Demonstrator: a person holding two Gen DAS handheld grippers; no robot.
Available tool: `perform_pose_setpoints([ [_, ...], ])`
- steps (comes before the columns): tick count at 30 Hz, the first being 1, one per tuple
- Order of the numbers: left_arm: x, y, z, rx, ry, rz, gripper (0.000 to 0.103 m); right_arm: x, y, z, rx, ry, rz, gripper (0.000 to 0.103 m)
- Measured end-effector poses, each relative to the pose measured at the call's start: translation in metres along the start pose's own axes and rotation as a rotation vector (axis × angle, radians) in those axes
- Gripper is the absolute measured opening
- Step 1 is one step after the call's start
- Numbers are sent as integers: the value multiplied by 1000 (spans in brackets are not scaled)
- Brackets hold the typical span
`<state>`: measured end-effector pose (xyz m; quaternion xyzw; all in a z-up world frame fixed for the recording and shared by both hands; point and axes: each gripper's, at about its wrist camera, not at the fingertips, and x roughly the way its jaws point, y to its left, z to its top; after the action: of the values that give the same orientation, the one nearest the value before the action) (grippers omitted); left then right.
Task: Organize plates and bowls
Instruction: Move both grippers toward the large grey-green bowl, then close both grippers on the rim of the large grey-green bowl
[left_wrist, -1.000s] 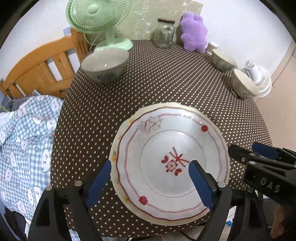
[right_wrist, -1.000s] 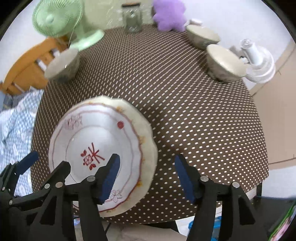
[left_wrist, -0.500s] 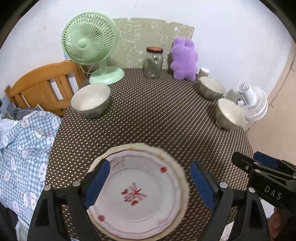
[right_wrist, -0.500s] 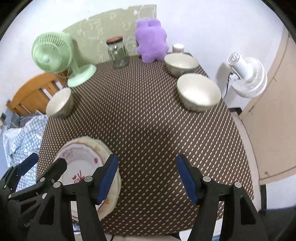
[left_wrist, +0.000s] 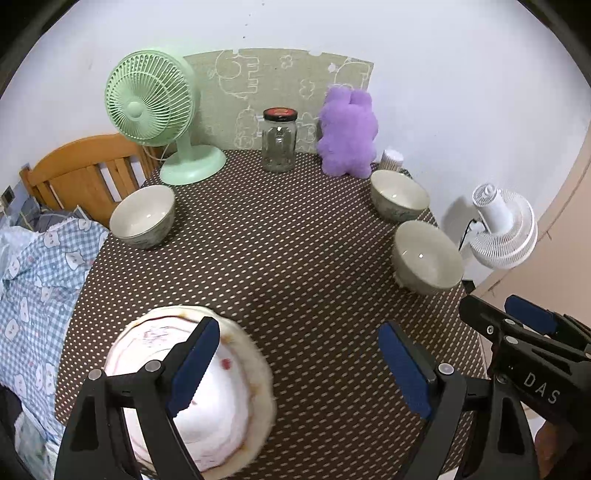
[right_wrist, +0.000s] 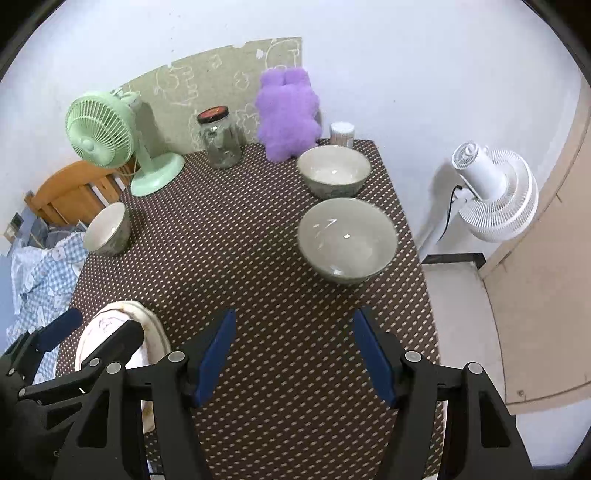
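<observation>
Brown dotted cloth covers the table under both claws. Left claw hangs with its jaws wide apart and nothing between them; the plate lies on the cloth just behind its left finger. Right claw is likewise spread and empty over bare cloth. Ahead of it sit two bowls, one behind the other, and a third bowl stands far off to its left, near the green fan.
</observation>
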<state>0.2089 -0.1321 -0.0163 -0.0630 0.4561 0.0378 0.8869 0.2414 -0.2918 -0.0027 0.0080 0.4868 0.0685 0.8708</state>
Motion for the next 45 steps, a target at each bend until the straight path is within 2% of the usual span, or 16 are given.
perform_pose_setpoints([
  [8, 7, -45, 15, -2, -39, 15, 88, 7, -46, 20, -15, -32, 18, 69],
  [11, 14, -60, 23, 19, -43, 24, 88, 14, -61, 27, 19, -46, 28, 69],
  [23, 78, -103, 49, 74, -18, 45, 87, 66, -103, 57, 46, -41, -12, 69],
  [27, 99, -115, 55, 86, -12, 40, 78, 82, -109, 64, 33, -52, -30, 69],
  [30, 114, -122, 59, 91, -8, 54, 75, 98, -115, 68, 40, -37, -40, 69],
  [36, 146, -134, 62, 101, 25, 41, 68, 127, -124, 72, 53, -4, -13, 68],
  [38, 154, -136, 62, 101, 40, 41, 64, 136, -125, 72, 56, 12, -8, 59],
  [40, 162, -136, 62, 92, 58, 40, 59, 145, -125, 73, 63, 30, -5, 55],
  [42, 168, -136, 61, 86, 74, 42, 45, 152, -124, 73, 65, 40, -7, 53],
  [45, 178, -135, 61, 76, 102, 42, 38, 161, -125, 72, 71, 61, -2, 44],
])
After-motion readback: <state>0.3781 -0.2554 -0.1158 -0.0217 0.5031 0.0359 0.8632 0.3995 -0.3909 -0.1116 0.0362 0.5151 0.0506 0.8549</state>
